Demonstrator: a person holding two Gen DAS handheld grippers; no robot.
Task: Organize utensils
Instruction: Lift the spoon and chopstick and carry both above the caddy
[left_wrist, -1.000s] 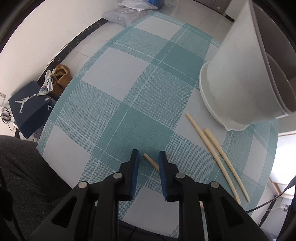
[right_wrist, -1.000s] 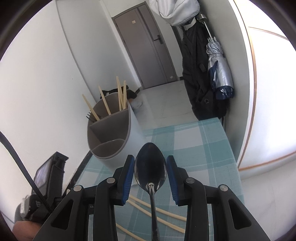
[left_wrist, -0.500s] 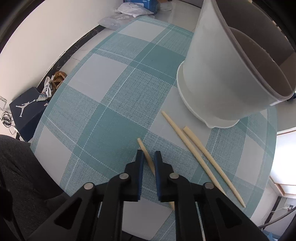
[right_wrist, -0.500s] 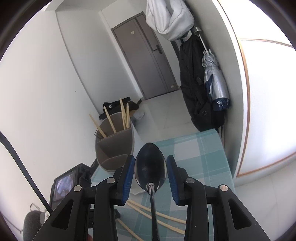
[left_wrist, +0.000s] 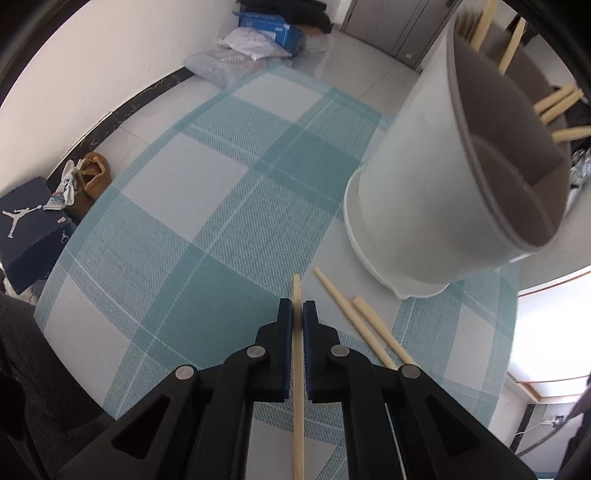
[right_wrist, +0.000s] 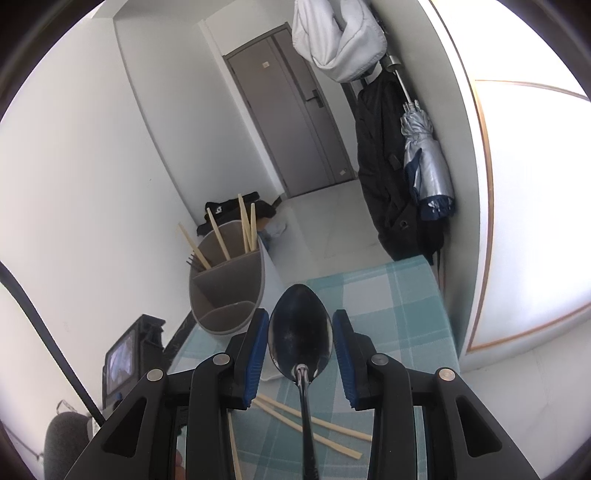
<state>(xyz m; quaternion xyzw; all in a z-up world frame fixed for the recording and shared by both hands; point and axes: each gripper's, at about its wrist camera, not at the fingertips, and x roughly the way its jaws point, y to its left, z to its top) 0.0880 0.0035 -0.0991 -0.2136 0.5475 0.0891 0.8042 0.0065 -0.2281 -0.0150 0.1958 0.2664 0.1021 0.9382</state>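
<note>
My left gripper is clamped on one wooden chopstick; its jaws have just been closing & the blue pads now pinch the stick, w/ the tip poking out past the fingertips and the rest running back between the fingers toward the camera. Two more chopsticks lie side by side on the teal checked tablecloth, just right of that gripper, near the base of the white utensil holder. Several chopsticks already stand in the holder's far compartment; the nearer compartments look empty from here. My right gripper holds a metal spoon by the bowl, pads on either edge, handle trailing back under the camera, up above the table & apart from the holder.
</note>
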